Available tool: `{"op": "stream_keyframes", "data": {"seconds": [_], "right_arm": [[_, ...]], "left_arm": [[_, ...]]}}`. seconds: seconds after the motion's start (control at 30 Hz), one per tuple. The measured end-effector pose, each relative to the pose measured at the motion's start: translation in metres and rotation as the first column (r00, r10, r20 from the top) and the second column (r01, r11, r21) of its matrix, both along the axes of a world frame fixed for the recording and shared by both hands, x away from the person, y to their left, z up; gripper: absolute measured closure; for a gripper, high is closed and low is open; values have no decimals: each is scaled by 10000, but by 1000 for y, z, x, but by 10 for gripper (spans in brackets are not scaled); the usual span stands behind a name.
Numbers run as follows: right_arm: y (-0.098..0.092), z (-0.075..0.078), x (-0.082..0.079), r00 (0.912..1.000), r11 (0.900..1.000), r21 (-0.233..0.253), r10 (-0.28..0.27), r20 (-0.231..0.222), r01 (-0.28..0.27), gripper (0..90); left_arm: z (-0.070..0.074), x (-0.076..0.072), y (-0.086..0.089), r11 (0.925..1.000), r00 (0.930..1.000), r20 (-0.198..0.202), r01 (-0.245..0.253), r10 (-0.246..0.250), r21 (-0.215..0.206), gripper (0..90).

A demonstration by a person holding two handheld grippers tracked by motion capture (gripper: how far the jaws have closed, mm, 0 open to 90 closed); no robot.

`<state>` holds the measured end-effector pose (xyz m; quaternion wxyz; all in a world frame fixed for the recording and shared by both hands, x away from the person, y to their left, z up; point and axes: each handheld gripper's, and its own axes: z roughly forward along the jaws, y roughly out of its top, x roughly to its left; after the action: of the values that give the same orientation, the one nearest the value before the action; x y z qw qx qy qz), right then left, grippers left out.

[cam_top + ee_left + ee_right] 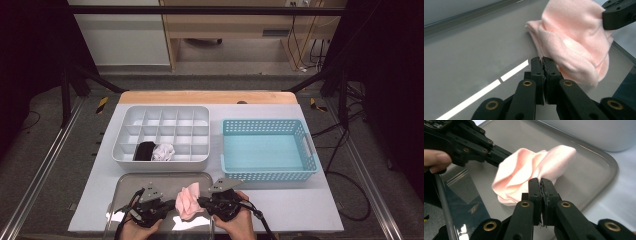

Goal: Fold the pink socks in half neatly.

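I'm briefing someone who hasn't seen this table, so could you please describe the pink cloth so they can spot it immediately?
Start at the metal tray at the table's near edge, in front of the white divided organizer. The pink cloth lies bunched on that tray, between the left gripper and the right gripper. It is the only pink item; the black and white bundles sit in the organizer.

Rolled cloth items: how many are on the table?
3: a pink one on the metal tray between the grippers, a black one and a white one in adjacent front organizer compartments. None seem hidden.
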<state>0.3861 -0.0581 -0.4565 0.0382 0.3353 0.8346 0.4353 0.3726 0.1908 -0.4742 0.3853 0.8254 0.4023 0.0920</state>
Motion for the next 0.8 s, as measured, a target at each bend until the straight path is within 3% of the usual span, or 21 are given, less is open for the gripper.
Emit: {"op": "stream_keyframes", "data": {"seconds": [0.27, 0.37, 0.53, 0.63, 0.67, 0.7, 0.8], "right_arm": [[16, 8, -2, 9972, 9974, 54, 716, 208, -717, 877], [30, 9, -2, 9921, 9921, 86, 1249, 83, -1249, 875], [40, 5, -1, 9885, 9884, -110, 1514, -48, -1514, 873], [44, -2, 0, 9879, 9874, -365, 1532, -241, -1540, 866], [44, -2, 0, 9879, 9874, -365, 1532, -241, -1540, 866], [44, -3, 0, 9874, 9869, -376, 1556, -298, -1567, 865], [45, -5, 1, 9875, 9868, -428, 1554, -260, -1564, 862]], "left_arm": [[0, -4, -2, 10000, 9999, 164, 1, 0, -92, 883], [-1, -5, -2, 10000, 9999, 163, -23, 23, -27, 883], [-1, -3, 0, 9999, 9999, 114, -48, 50, -94, 883], [9, 2, 12, 9969, 9986, 290, -423, 443, -660, 850], [9, 2, 12, 9969, 9986, 290, -423, 443, -660, 839], [16, 5, 17, 9934, 9971, 458, -554, 603, -1008, 839], [31, 7, 22, 9891, 9936, 951, -481, 617, -1391, 793]]}}
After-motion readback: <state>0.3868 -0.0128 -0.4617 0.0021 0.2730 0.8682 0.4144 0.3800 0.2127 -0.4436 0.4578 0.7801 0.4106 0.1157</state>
